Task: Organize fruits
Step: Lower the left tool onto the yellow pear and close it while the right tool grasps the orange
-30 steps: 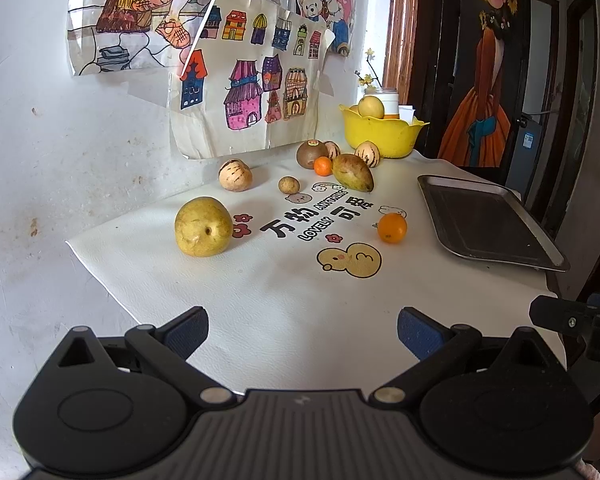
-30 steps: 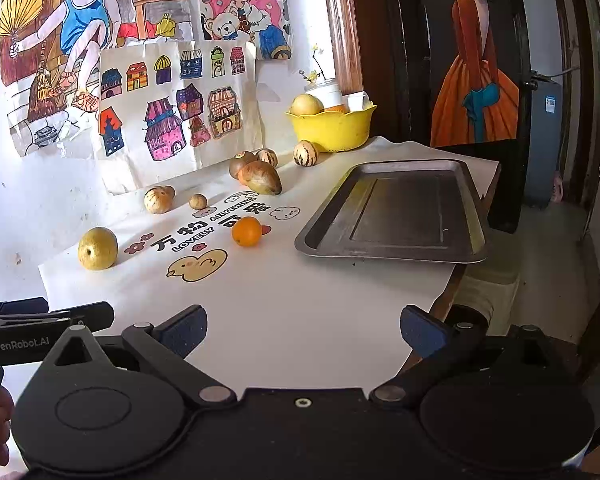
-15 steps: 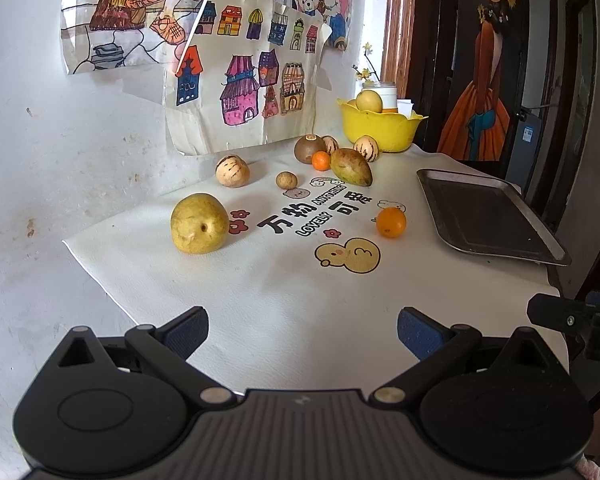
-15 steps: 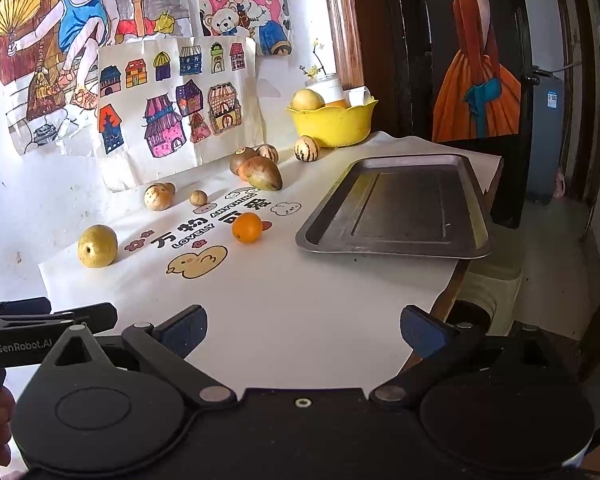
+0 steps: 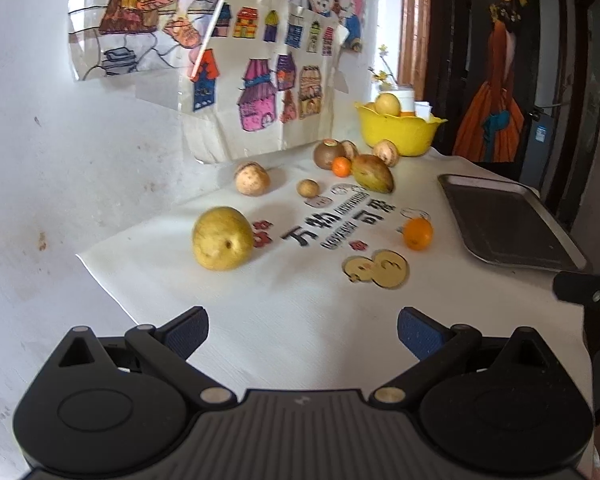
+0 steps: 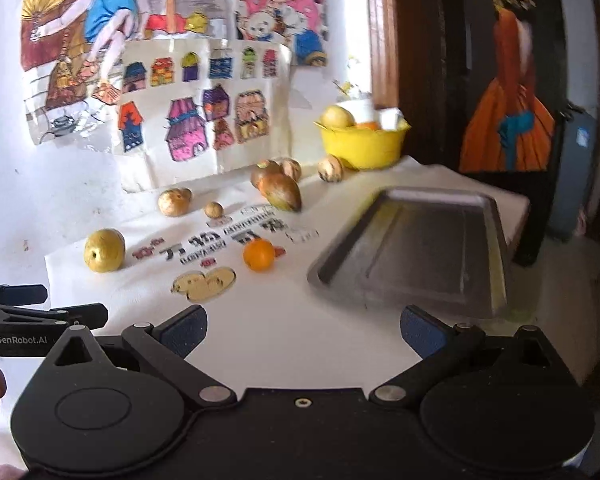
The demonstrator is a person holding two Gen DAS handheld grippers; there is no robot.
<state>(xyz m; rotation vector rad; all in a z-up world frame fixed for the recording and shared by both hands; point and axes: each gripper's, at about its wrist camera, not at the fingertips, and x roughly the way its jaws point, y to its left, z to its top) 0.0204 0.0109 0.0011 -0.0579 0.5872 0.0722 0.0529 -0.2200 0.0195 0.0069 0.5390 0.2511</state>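
I am holding both jaws wide over the near worktop (image 5: pixel 300 312), gripping nothing. Fruit is lying scattered, the yellow pear (image 5: pixel 222 238) left, the orange (image 6: pixel 259 255) nearer the tray (image 6: pixel 420 252), which I am judging its destination.

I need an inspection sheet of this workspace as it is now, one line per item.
Surface: white printed mat on a table against the wall.
Job's things: yellow pear, orange, brown mango and small fruits loose on the mat; yellow bowl holding fruit; metal tray bare.
Clutter: white cup behind the bowl.
Grippers: left gripper open, holding nothing; right gripper open, holding nothing.
Cables: nothing seen.
Surroundings: children's drawings on the wall; dark door with a painted figure.
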